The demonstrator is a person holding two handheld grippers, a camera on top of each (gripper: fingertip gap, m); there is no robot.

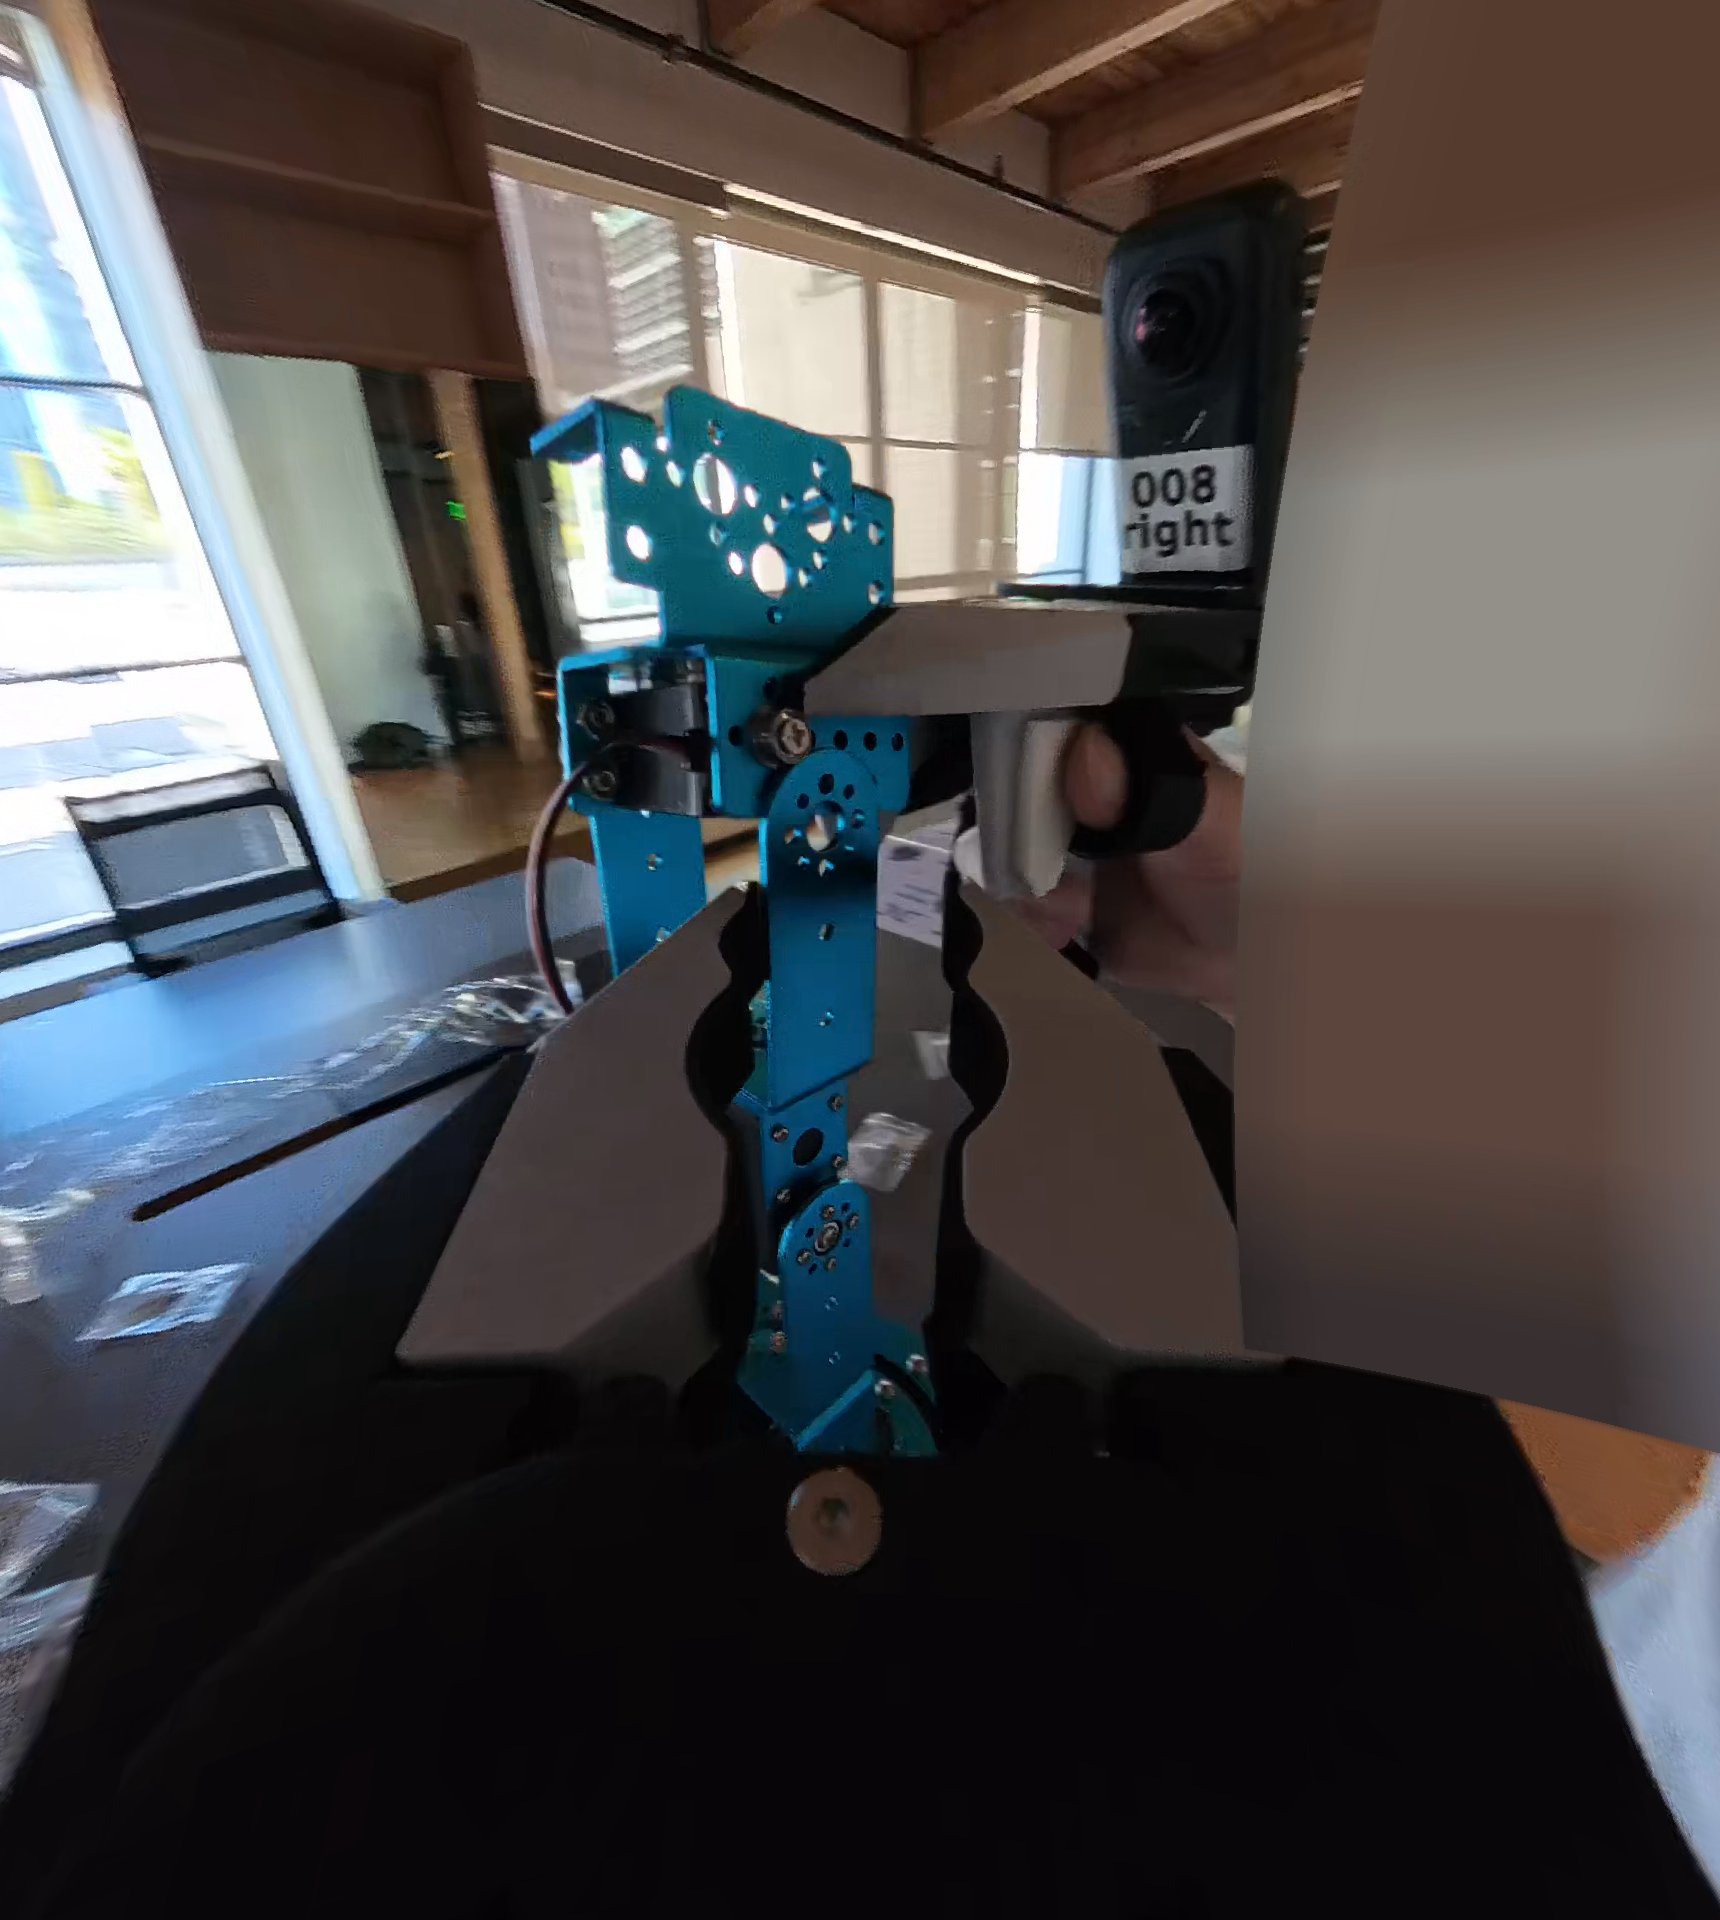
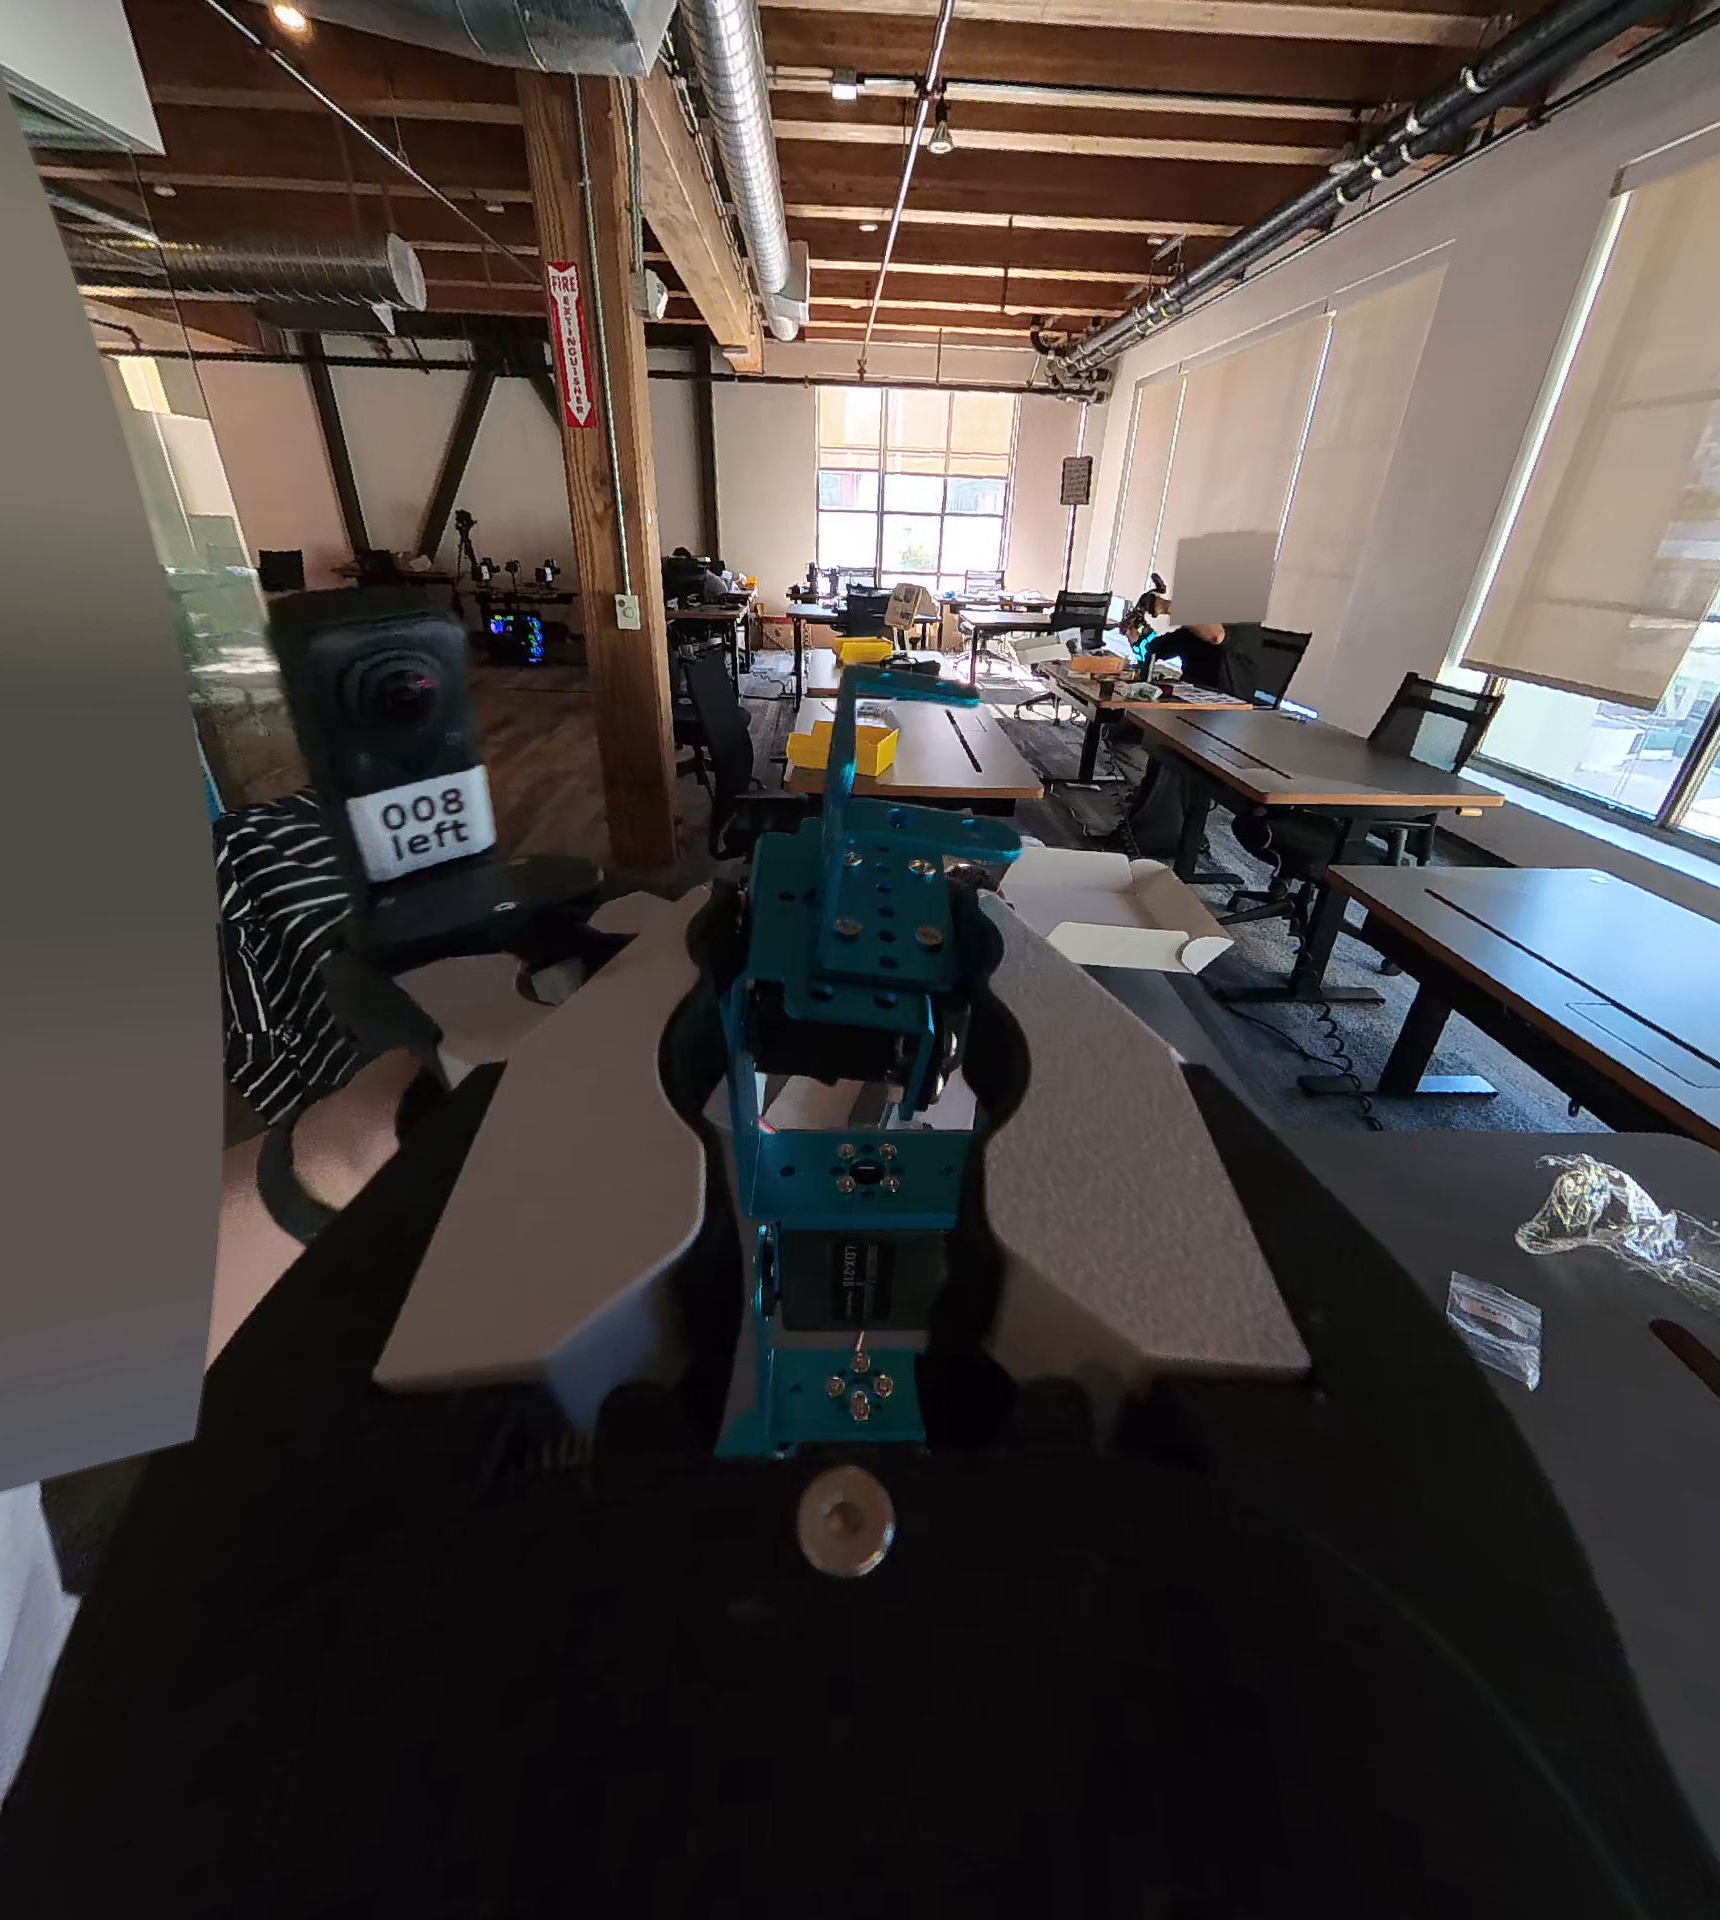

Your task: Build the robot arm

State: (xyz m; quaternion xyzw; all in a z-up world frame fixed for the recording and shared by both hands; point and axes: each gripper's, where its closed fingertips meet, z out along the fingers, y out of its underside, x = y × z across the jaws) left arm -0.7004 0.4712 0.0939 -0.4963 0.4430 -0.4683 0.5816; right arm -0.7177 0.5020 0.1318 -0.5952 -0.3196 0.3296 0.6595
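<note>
A blue metal bracket assembly with black servos [image 1: 820,935] is held up above a black table. My left gripper [image 1: 851,914] is shut on its lower link, grey fingers [image 1: 575,1164] on each side. My right gripper [image 1: 825,675] comes in from the right and grips the upper servo block. In the right wrist view my right gripper [image 2: 845,914] is shut on the assembly's blue frame [image 2: 851,1174], with the perforated bracket sticking out past the fingertips. The left gripper [image 2: 565,966] shows at the left, held by a hand with a striped sleeve [image 2: 274,956].
The black table [image 1: 212,1039] carries small clear plastic bags [image 1: 160,1304]. Crumpled plastic wrap [image 2: 1666,1247] and a small bag [image 2: 1495,1330] lie to the right. An open white box [image 2: 1116,914] sits beyond. A chair [image 1: 201,852], desks [image 2: 1303,758] and a wooden post [image 2: 607,520] stand around.
</note>
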